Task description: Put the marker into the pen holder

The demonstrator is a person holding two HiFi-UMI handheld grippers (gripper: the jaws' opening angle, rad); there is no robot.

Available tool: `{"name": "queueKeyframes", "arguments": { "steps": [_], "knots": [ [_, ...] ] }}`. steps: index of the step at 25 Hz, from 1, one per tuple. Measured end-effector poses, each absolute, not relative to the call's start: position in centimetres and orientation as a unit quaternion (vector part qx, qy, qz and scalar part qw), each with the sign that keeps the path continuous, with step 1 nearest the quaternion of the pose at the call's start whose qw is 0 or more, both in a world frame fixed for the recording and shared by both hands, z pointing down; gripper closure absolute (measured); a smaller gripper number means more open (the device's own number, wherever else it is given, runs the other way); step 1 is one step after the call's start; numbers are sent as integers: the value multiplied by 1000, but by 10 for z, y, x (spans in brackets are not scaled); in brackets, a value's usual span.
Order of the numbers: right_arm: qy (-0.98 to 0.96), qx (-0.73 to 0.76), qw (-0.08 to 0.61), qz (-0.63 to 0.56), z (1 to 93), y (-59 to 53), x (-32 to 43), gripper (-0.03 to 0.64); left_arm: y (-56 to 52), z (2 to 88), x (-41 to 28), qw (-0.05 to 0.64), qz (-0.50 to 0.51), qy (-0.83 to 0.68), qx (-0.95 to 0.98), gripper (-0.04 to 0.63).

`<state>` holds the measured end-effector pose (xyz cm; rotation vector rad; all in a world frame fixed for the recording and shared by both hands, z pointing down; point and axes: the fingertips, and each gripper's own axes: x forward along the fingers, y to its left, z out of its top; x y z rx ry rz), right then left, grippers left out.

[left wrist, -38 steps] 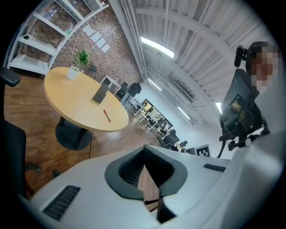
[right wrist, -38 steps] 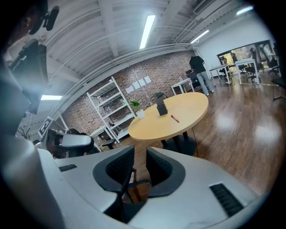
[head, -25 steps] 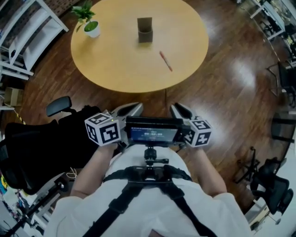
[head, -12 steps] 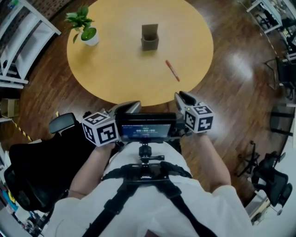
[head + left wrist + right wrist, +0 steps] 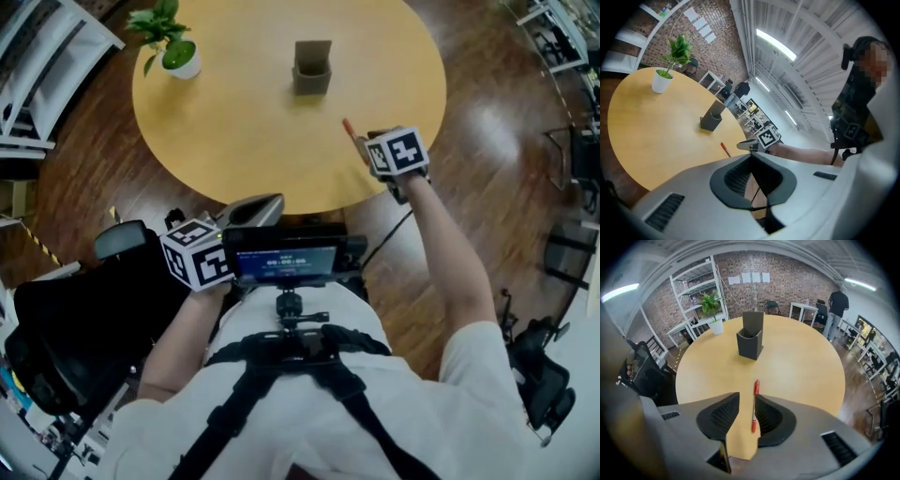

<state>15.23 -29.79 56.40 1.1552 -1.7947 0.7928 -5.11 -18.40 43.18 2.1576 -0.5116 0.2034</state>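
1. The right gripper (image 5: 746, 397) is out over the round light-wood table (image 5: 801, 366), and its jaws are opening as we look. They stand apart, straddling the slim red marker (image 5: 754, 404).
2. The marker lies flat on the table near the front edge. It runs lengthwise down the gap between the jaws, closer to the right-hand pad, with its tip pointing at the holder. Neither pad is pressing on it, so it's lined up but not picked.
3. The dark grey square pen holder (image 5: 750, 344) stands upright further in, well apart from the marker and straight ahead of the jaws. A small green potted plant in a white pot (image 5: 174, 49) sits off to the far left, out of the way.
4. The left gripper (image 5: 751, 155) hangs back by the person's body, off the table, with its jaws together and nothing in them.
5. I'd call this the approach to the grasp, very early in the job.
6. The next move calls for settling lower, centring the marker between the pads, and closing firmly. Then comes a lift, a tilt to upright and a carry forward over the holder's open top.
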Motion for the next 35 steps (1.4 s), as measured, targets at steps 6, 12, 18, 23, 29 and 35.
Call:
{"name": "queueKeyframes", "arguments": {
  "steps": [6, 12, 18, 23, 29, 35],
  "knots": [
    [-706, 405, 454, 363, 600, -352, 150, 508, -190, 436, -58, 446, 69, -253, 856, 603],
    [-693, 366, 502, 366, 629, -370, 143, 509, -188, 439, -64, 458, 64, -288, 839, 603],
    [-669, 350, 539, 374, 651, -371, 143, 544, -189, 441, -72, 459, 67, -300, 833, 603],
    [-684, 349, 529, 362, 647, -374, 144, 558, -191, 442, -71, 460, 66, -300, 833, 603],
    [-732, 405, 439, 328, 606, -391, 143, 560, -205, 438, -59, 455, 61, -287, 841, 603],
    [-772, 468, 323, 284, 550, -435, 132, 561, -239, 439, -54, 446, 64, -282, 847, 603]
  ]
}}
